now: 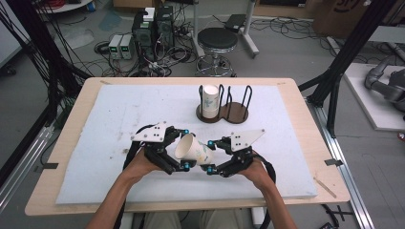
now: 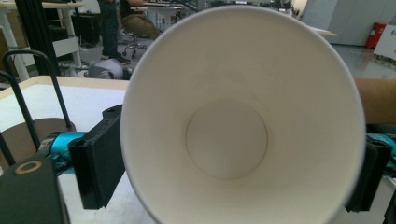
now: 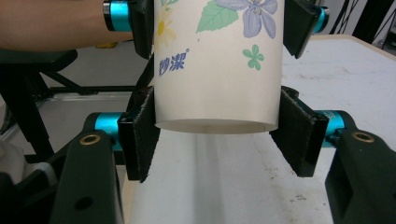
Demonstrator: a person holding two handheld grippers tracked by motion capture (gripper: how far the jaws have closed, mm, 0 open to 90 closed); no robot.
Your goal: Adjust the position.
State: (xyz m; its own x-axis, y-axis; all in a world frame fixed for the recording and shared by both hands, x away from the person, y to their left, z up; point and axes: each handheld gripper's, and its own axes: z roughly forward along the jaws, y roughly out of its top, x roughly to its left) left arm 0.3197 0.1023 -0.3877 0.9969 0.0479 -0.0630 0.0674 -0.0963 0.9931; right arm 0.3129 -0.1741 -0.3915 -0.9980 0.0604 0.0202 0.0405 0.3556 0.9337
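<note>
A white paper cup (image 1: 193,149) with a flower print hangs tilted above the white mat, held between both grippers. My right gripper (image 1: 210,156) is shut on its narrow base, with a pad on either side in the right gripper view (image 3: 219,140). My left gripper (image 1: 186,148) grips the wide rim, and the left gripper view looks straight into the empty cup (image 2: 229,130). Its pads (image 2: 98,163) lie against the rim's outer wall. In the right gripper view the left gripper (image 3: 219,18) clamps the far end of the cup (image 3: 219,70).
A brown cup rack (image 1: 224,113) with black wire loops stands at the mat's back centre, with a second paper cup (image 1: 209,100) upright in its left loop. The white mat (image 1: 119,109) covers most of the wooden table (image 1: 305,109). A stool (image 1: 217,40) and computers stand beyond.
</note>
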